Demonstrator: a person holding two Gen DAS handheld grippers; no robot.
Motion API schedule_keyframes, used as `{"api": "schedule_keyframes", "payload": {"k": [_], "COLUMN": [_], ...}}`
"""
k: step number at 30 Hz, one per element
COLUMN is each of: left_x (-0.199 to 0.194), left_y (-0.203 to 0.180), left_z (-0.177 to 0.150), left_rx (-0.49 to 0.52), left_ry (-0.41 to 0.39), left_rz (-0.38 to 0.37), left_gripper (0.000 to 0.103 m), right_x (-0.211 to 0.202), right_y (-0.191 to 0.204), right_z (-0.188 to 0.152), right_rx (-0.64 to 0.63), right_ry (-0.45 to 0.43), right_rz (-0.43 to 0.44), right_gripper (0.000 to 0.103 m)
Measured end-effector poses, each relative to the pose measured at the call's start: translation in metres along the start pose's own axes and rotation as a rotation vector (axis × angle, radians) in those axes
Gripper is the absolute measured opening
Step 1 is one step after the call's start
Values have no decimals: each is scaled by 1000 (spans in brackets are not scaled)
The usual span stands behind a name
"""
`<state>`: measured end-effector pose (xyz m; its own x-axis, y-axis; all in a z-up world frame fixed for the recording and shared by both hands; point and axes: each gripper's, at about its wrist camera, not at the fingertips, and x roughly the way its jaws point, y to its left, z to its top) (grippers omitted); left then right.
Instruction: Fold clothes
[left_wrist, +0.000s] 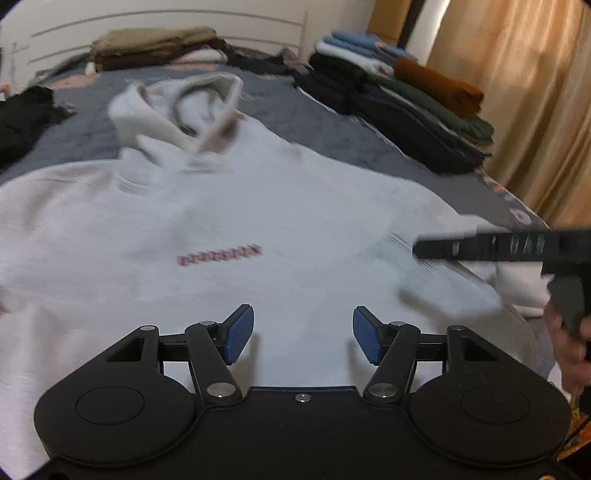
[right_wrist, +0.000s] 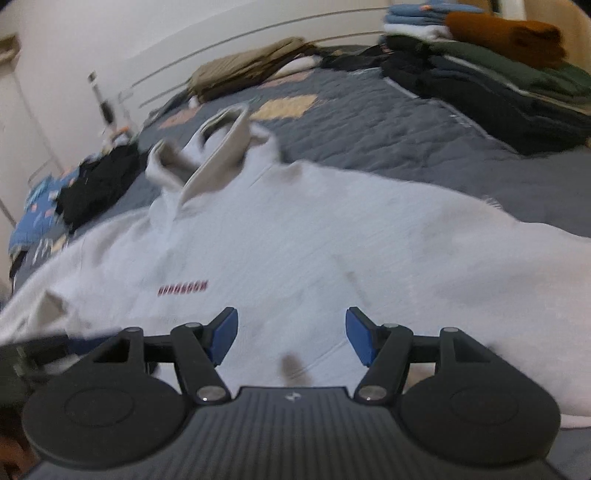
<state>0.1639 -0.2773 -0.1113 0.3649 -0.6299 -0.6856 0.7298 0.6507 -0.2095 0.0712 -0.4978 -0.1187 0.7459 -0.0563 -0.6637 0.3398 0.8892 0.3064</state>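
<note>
On the grey quilted bedspread (right_wrist: 369, 122) a white hooded sweatshirt with a small red chest print (left_wrist: 221, 221) lies spread front side up, its hood (left_wrist: 177, 107) bunched at the far end. The left gripper (left_wrist: 303, 334) hangs just above the lower front of the garment, blue pads (left_wrist: 239, 334) parted with nothing between them. The right gripper (right_wrist: 291, 336) is likewise released and empty over the same lower stretch of cloth, the red print (right_wrist: 183, 288) ahead and to its left. In the left wrist view the other gripper's black finger (left_wrist: 480, 248) reaches in from the right above the sweatshirt's edge. A stack of folded clothes in dark, green, rust and blue (left_wrist: 406, 92) sits at the far right of the bed, well apart from the sweatshirt.
</note>
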Motion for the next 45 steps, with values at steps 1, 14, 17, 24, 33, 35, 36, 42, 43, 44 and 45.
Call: {"api": "schedule_keyframes", "payload": {"k": [1,14,17,24,33,35,36,42,43,44,45], "left_x": [6,43,43,26,52,52,49,33,30,28,26], "left_y": [-3,-14,-17,-10,-9,-9,-7,3,4,6,8], "left_z": [-1,-10,-7,6,-1,0,2,8,9,9,9], "left_rx": [-3,3,0,-63,-82,-94,-109,-164,-163,-165,-169], "left_ry": [14,69,51,-85,-15,-10,-15,-45,-50,-54,-54], "left_rz": [0,115,114,97,128,131,126,117,123,126,129], "left_gripper": [59,7,3,2,2,2,2,4,4,4,4], "right_x": [-3,-7,-8,-11,-7,-6,-7,-9,-10,-10,-10], "right_y": [-6,-10,-10,-10,-3,1,2,7,7,7,8], "right_z": [2,-1,-2,-4,-11,-13,-14,-15,-15,-14,-14], "right_rx": [23,7,2,-2,-26,-44,-53,-75,-75,-76,-77], "right_ry": [-7,21,25,31,57,65,66,68,67,66,64], "right_rz": [2,34,34,51,60,62,66,82,85,88,90], "right_gripper": [64,64,64,64,64,64,64,64,64,64,64]}}
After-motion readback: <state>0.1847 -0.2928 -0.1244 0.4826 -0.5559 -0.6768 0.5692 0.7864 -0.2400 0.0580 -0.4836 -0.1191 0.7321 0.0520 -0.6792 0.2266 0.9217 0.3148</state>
